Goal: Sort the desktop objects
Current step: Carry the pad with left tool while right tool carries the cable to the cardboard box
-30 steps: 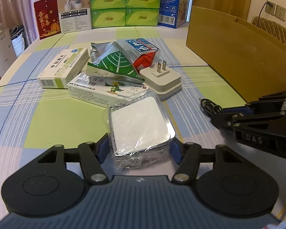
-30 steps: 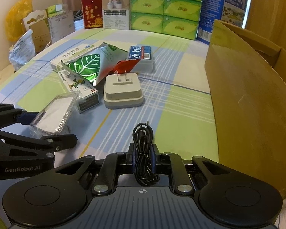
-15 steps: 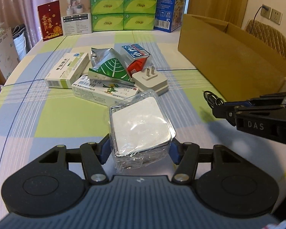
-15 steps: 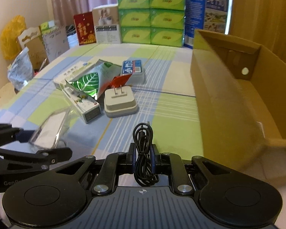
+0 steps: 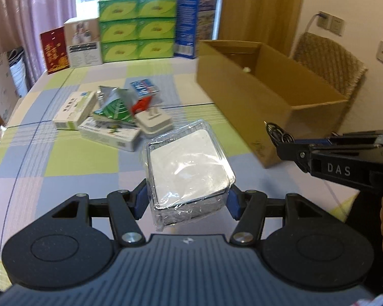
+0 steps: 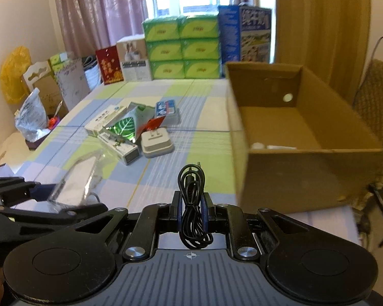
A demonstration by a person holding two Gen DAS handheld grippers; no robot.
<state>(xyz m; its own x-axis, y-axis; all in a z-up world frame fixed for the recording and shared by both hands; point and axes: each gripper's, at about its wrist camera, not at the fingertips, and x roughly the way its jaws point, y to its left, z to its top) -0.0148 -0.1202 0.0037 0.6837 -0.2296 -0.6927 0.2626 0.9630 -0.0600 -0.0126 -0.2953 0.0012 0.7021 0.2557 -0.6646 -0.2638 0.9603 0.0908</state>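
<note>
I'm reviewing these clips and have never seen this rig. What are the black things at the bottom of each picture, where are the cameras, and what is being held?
There is no robot arm: a person holds a two-finger gripper in each hand, each with a camera looking along its fingers. In the left wrist view, the left gripper clamps a plastic-wrapped white square item. In the right wrist view, the right gripper pinches a coiled black cable. On the checked tablecloth lie medicine boxes, a green leaf pouch and a white plug adapter. An open cardboard box stands at the right.
</note>
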